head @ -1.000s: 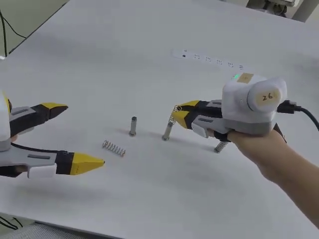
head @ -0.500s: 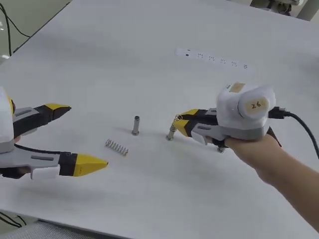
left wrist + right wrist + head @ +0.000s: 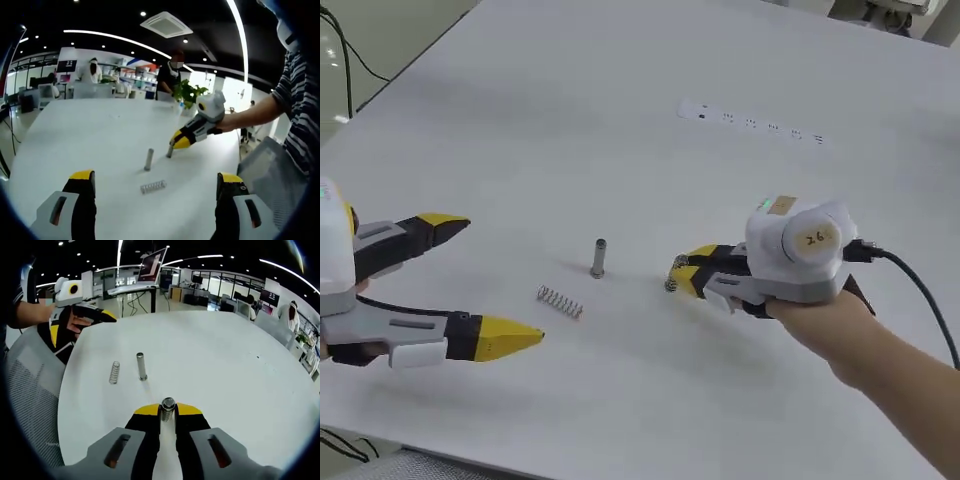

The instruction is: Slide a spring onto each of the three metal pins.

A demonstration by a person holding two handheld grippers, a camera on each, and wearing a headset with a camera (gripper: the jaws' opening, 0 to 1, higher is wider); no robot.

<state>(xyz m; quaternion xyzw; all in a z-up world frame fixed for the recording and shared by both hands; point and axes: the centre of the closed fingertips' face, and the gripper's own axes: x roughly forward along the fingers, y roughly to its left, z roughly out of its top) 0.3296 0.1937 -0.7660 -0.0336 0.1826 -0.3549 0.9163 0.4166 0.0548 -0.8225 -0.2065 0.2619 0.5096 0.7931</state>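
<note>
The loose spring (image 3: 559, 301) lies flat just near-left of the upright bare pin (image 3: 599, 257), its long axis crosswise to the reach of the wide-open, empty left gripper (image 3: 506, 280), the nearer one (the right gripper (image 3: 680, 273), farther right, is pinched on a fitted spring (image 3: 167, 415) around the right-hand pin (image 3: 168, 403)).

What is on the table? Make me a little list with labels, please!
table: white, wide
bare pin: upright, no spring on it
loose spring: lying flat near the bare pin
right gripper: shut on second spring
second pin: upright, second spring around it
left gripper: open, holding nothing
</note>
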